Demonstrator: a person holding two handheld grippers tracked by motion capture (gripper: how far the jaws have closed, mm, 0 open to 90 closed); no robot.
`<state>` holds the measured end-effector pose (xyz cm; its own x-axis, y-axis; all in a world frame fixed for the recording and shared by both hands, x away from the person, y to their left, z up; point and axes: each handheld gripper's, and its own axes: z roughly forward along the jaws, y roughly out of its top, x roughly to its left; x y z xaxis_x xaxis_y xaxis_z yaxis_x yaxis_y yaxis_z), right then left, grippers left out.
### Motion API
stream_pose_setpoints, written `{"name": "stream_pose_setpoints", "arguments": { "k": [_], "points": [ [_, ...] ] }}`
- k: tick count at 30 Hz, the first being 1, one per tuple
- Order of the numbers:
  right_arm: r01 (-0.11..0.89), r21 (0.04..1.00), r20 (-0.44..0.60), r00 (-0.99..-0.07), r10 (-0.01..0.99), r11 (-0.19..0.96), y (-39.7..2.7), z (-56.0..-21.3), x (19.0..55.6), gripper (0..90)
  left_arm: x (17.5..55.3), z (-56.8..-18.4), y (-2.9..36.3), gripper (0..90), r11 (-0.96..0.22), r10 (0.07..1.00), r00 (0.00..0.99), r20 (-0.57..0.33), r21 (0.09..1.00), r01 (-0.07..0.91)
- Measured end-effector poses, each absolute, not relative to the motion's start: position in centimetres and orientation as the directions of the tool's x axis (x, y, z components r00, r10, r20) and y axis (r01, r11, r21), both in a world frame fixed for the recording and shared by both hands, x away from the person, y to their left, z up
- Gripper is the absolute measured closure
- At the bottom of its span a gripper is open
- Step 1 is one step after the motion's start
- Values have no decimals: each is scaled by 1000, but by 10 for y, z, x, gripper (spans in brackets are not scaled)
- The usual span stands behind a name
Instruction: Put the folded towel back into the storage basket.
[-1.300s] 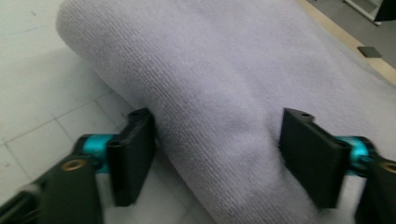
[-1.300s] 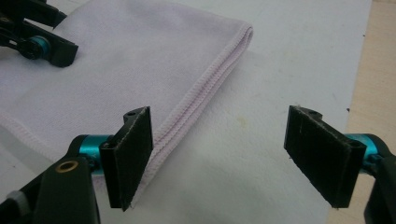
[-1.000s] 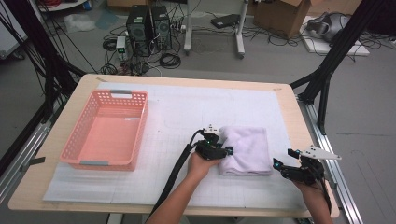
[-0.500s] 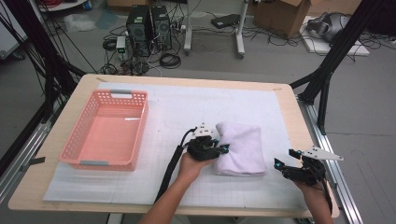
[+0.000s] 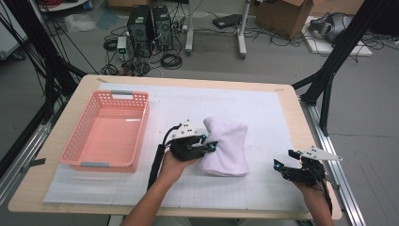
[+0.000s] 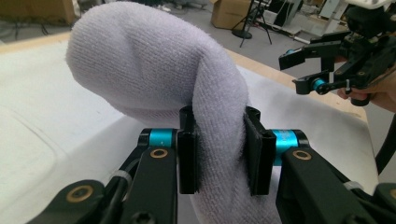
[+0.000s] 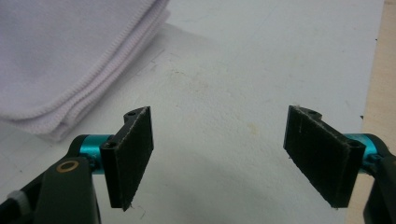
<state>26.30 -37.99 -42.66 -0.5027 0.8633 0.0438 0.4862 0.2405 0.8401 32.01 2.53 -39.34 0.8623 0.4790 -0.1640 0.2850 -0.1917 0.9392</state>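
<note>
We see the left tongs (image 5: 211, 146) clamped on a fold of the white towel (image 5: 226, 146), their black pads (image 6: 188, 156) pressing the cloth from both sides. One end of the towel is raised above the white mat (image 5: 263, 113) on the counter (image 5: 66, 113), while its lower part lies on the mat. The right tongs (image 5: 283, 160) stand wide apart with nothing between them, near the towel's folded edge. The pink basket (image 5: 75, 150) sits to the left, well apart.
</note>
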Motion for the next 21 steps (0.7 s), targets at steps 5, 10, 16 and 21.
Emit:
{"name": "stream_pose_setpoints", "arguments": {
  "k": [5, 10, 16, 21],
  "points": [
    [483, 841, 40, -507, 861, 245, -378, -426, 264, 230, 315, -377, 40, 710, -198, 469, 876, -117, 952, 233],
    [479, 843, 41, -510, 859, 244, -376, -425, 264, 230, 313, -361, 56, 714, -193, 465, 881, -91, 960, 201],
    [473, 848, 42, -510, 859, 240, -373, -424, 266, 230, 310, -347, 74, 716, -178, 465, 883, -57, 971, 157],
    [472, 849, 44, -513, 857, 239, -371, -422, 266, 230, 307, -340, 87, 715, -166, 463, 885, -39, 978, 130]
  ]
}}
